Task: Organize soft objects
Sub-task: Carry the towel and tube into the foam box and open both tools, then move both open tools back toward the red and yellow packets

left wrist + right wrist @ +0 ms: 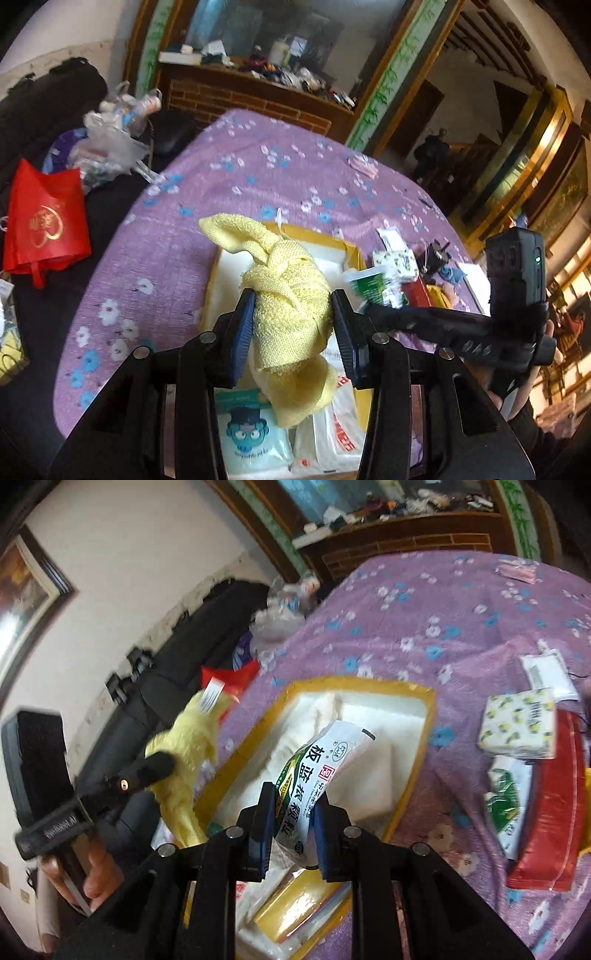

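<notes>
Yellow towel [291, 314] — knitted, bunched and twisted, light and floppy, so it sags past the pads on both sides; a mid-bundle hold like this one looks the safest, since a corner grab would probably let it unroll. It sits pinched between the left claw [293, 332] pads, one loose end sticking up and far-left, the other drooping down toward the near side, over the yellow-rimmed box [352, 245].

Herbal granule packet [314, 775] — thin glossy plastic pouch, light, crinkly, likely slippery; it bends over above the pads. The right claw [293, 830] is pressed nearly together on its lower half, the printed top leaning far-right over the same box [428, 716].

Both things hang above the box, not resting in it. Inside lie white padding, a cartoon-face pack [251, 435] and flat pouches. Right of the box on the purple flowered cloth [424, 602]: a tissue pack [517, 723], a green-white pouch [506, 805], a red bag [550, 812]. Whether the cloth covers a bed or a tabletop is unclear.
</notes>
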{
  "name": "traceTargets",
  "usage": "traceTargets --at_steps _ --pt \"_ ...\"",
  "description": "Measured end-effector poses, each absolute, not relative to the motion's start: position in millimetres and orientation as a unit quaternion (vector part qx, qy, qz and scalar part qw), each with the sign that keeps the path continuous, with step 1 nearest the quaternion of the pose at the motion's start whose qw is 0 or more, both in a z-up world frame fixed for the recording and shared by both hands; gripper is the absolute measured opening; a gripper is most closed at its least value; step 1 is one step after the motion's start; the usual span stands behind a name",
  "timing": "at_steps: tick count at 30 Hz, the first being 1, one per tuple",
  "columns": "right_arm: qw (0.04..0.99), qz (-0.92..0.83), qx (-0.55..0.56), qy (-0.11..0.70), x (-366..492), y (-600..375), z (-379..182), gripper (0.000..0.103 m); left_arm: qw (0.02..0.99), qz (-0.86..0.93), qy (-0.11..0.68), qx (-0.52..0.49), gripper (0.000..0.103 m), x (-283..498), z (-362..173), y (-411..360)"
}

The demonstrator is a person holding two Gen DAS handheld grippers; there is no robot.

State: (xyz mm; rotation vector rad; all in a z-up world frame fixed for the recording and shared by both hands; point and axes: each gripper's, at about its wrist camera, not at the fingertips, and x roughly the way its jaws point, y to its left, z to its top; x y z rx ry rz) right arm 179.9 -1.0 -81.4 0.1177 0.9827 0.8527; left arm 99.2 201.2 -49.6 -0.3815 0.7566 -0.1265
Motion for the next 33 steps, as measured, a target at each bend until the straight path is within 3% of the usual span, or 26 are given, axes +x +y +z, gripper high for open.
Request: traceTargets --at_steps 14,16,20,24,33 --pt "0.798 0.371 0.055 0.471 194.9 8.4 -94.6 0.022 0.891 -0.102 0.422 -0.135 0.041 167.7 -69.4 175.1" --pt "0.795 0.378 0.067 0.470 193.7 5.3 -94.4 0.029 0.881 -0.090 0.442 -0.141 0.042 173.8 -80.0 177.6" --pt "0.801 0.388 0.091 0.448 186.8 -7.5 -82.9 0.062 0.849 -0.100 0.465 -0.229 0.042 169.0 -89.9 194.0" --pt "0.814 0.382 0.098 0.426 166.5 -27.9 -67.8 0.063 0.874 -0.076 0.406 -0.255 0.067 136.6 -62.4 197.7" --pt "0.828 0.326 0.108 0.443 112.3 -111.5 -100.0 0.063 0.902 -0.086 0.373 -0.198 0.067 65.3 -36.4 107.8"
